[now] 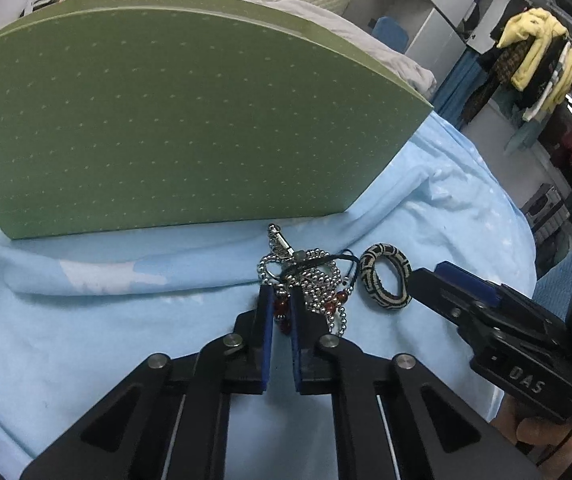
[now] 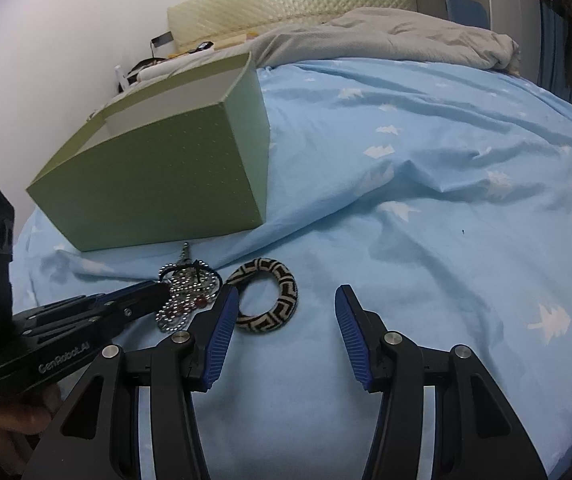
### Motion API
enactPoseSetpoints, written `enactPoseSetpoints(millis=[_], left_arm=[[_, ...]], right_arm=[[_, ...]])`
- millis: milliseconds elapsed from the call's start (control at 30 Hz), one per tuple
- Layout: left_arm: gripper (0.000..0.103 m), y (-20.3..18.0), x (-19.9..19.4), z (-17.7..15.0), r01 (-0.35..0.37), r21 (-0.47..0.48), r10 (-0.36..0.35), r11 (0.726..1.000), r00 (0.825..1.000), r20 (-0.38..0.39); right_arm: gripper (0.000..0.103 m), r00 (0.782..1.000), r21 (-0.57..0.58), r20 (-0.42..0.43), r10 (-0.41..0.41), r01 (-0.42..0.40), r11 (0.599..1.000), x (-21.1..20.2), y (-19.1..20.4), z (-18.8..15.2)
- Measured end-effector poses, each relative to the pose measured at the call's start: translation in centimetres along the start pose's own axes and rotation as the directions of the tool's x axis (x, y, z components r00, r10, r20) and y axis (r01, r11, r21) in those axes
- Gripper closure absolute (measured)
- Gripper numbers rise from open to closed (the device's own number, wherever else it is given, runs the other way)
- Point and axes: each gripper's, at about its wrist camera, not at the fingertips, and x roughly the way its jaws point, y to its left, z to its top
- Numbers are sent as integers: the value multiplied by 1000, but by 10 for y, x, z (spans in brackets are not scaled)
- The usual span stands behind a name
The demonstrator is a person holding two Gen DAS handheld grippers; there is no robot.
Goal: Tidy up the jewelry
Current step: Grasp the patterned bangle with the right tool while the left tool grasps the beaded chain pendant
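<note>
Working over the bed point(image 2: 426, 168), I see its blue sheet fill most of both views, rumpled into folds at centre right of the right wrist view. Next in size is the green box point(image 1: 173, 128), which spans the upper half of the left wrist view; the right wrist view shows it open-topped, at middle left.

My left tool point(image 1: 281, 300) sits at lower centre of its own frame, its blue pads drawn nearly together around the red beads point(image 1: 281, 306) of the jewelry tangle; I judge it to be gripping them, though contact on both pads is hard to confirm. My right tool point(image 2: 281, 300) is spread wide and holds nothing, low in its frame.

The woven bangle point(image 2: 265, 298) lies flat on the sheet just right of the tangle, with my right tool's left pad touching or just overlapping its near edge.

Smallest is the tangle point(image 1: 310, 280) itself: silver ball chain point(image 2: 183, 304), a dark cord and a metal clasp, just in front of the box's near wall.

My worry is the lift. Since the strands are knotted together, pulling the beads could drag the whole clump, or the chain could slip free and fall short of the box. The soft sheet may also get pinched.
</note>
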Motion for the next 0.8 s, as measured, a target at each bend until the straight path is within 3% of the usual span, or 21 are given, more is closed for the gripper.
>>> enactPoseSetpoints(millis=[233,300,800], left_arm=[[99,-8,-9,0,-1,28,0,1000,1000,21],[99,-9,-14,1,5,32,-5,999,1000,27],[99,-26,-75,1,13,81,-22,997,993,113]], right_arm=[[82,999,-11,-39,-15,15,1000,18,2,-5],[94,999,-31,-37,-30,29,999,18,5,-6],[97,997,-48,2,-71,71,996,-26,18,-3]])
